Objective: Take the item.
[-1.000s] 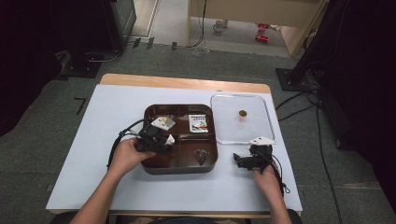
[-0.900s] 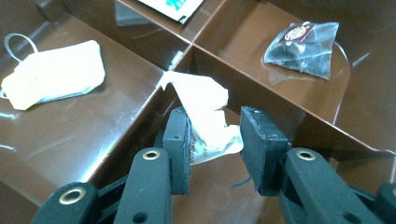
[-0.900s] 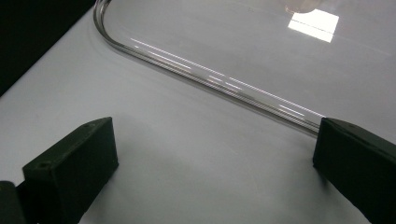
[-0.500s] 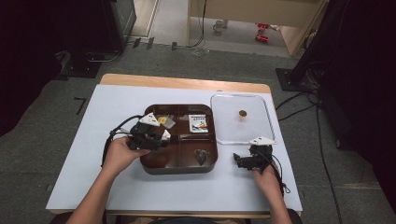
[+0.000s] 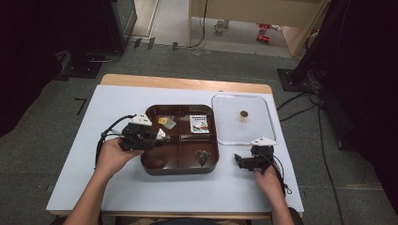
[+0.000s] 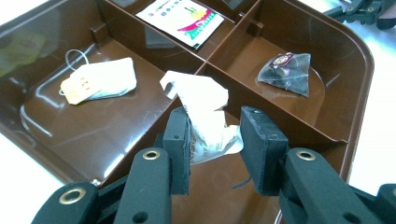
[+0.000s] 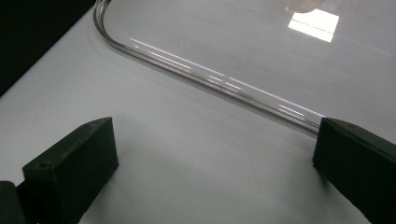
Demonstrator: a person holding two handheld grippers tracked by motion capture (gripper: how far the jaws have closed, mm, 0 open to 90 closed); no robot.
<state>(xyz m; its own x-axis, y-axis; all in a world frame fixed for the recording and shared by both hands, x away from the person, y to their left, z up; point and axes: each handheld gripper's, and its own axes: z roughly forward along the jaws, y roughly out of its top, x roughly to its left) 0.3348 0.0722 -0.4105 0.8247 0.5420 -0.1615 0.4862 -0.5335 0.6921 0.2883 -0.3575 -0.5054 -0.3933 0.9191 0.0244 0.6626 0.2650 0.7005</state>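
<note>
Glossy brown plastic tray (image 6: 299, 42), crumpled white paper packet (image 6: 205, 116), clear smooth plastic lid (image 7: 243, 51), matt white tabletop (image 7: 154, 140).

No wording can be read for certain: print on the sachet (image 6: 181, 19) beyond the left gripper (image 6: 215, 140), on the tea bag tag (image 6: 77, 87) and on the crumpled packet (image 6: 205, 123) it holds stays blurred.

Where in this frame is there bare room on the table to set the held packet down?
Bare white table lies left of the brown tray, and a strip runs along its near edge between the hands. The clear lid fills the right side. Tray compartments already hold a tea bag, sachet and pouch.
</note>
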